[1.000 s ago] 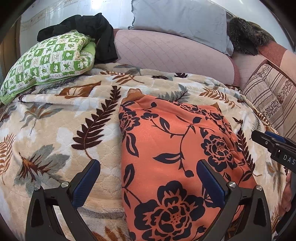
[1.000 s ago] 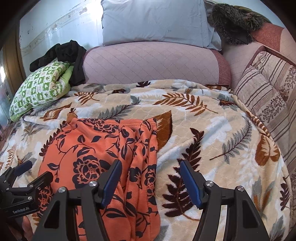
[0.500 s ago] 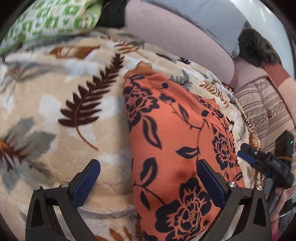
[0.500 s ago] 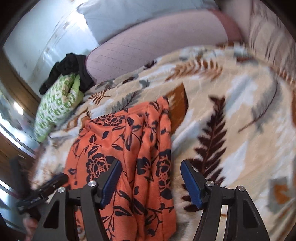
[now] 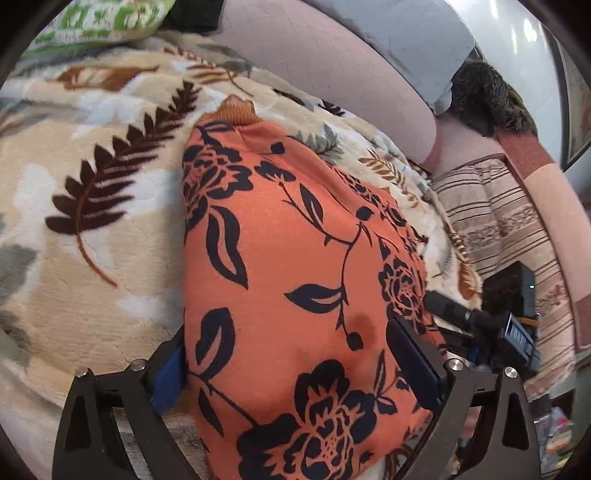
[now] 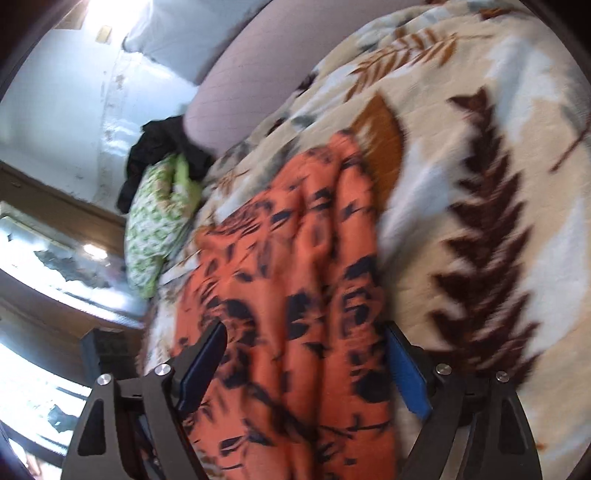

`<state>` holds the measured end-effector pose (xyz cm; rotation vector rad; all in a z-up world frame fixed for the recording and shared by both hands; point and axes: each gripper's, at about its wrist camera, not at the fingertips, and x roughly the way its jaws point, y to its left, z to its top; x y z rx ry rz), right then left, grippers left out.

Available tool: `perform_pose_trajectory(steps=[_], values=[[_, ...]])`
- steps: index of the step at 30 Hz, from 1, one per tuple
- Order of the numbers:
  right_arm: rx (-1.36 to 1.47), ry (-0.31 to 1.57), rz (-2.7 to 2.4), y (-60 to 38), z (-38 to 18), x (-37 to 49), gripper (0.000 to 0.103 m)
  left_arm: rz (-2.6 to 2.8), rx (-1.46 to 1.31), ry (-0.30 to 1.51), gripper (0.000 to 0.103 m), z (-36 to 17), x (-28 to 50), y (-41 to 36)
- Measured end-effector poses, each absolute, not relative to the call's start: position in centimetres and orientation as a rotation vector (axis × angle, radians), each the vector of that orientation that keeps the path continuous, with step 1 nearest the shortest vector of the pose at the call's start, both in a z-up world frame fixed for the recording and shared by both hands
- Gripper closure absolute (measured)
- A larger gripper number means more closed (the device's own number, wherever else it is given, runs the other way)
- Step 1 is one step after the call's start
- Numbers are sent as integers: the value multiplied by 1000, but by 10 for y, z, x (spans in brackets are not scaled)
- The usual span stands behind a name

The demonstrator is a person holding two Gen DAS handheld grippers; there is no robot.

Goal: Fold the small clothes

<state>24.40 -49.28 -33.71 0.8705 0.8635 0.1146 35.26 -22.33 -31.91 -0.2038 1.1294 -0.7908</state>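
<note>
While the left gripper (image 5: pixel 291 369) stands wide open, its blue-padded fingers (image 5: pixel 168 376) straddle the near end of the orange garment printed with dark navy flowers and leaves (image 5: pixel 295 280), one finger just off each edge of the cloth; nothing is clamped. To the left of these tongs spreads the cream plush blanket with brown fern-leaf pattern (image 5: pixel 92 206), on which the garment lies flat, running away from the fingers to a ribbed tan cuff (image 5: pixel 236 110) at its far end. Beyond that lie the mauve quilted bolster (image 5: pixel 332 70) and a pale grey pillow (image 5: pixel 399 33). To the right of the left tongs, past the garment's edge, the right gripper (image 5: pixel 480 325) shows as dark metal parts.

From the right wrist view, which is tilted and blurred, the green-and-white patterned cushion (image 6: pixel 155 225) and a black heap of cloth (image 6: pixel 162 151) sit far off to the left. The right gripper (image 6: pixel 306 369) is likewise spread wide, its fingers either side of the rumpled orange garment (image 6: pixel 295 295), gripping nothing. The blanket (image 6: pixel 498 221) stretches to its right.
</note>
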Motion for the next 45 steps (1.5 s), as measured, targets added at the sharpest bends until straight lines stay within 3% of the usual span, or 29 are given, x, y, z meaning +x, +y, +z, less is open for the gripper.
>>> perform_pose_trajectory(steps=[2, 5, 9, 12, 23, 32, 35, 36, 37, 38, 39, 45], values=[[768, 885, 77, -473, -334, 248, 22, -758, -158, 1111, 14, -319, 350, -227], [651, 881, 40, -453, -324, 250, 41, -736, -174, 1088, 25, -316, 352, -226], [575, 849, 5, -441, -309, 246, 52, -727, -164, 1038, 57, -306, 350, -221], [501, 820, -25, -429, -294, 244, 55, -728, -187, 1017, 62, -299, 348, -212], [410, 622, 22, -375, -231, 206, 57, -708, -145, 821, 63, -228, 300, -151], [471, 662, 64, -320, -249, 160, 57, -622, -90, 863, 63, -237, 245, -94], [474, 754, 67, -300, -272, 161, 56, -520, -48, 977, 55, -271, 243, -81], [472, 831, 65, -294, -286, 168, 55, -466, -36, 1056, 48, -288, 249, -77], [478, 914, 51, -289, -301, 173, 51, -442, -48, 1101, 34, -297, 251, -71], [489, 960, 15, -286, -310, 173, 37, -435, -106, 1105, 33, -296, 252, -61], [502, 959, -2, -286, -311, 169, 33, -422, -139, 1098, 33, -290, 250, -53], [280, 881, -91, -268, -248, 131, 33, -351, -99, 927, 32, -235, 203, -23]])
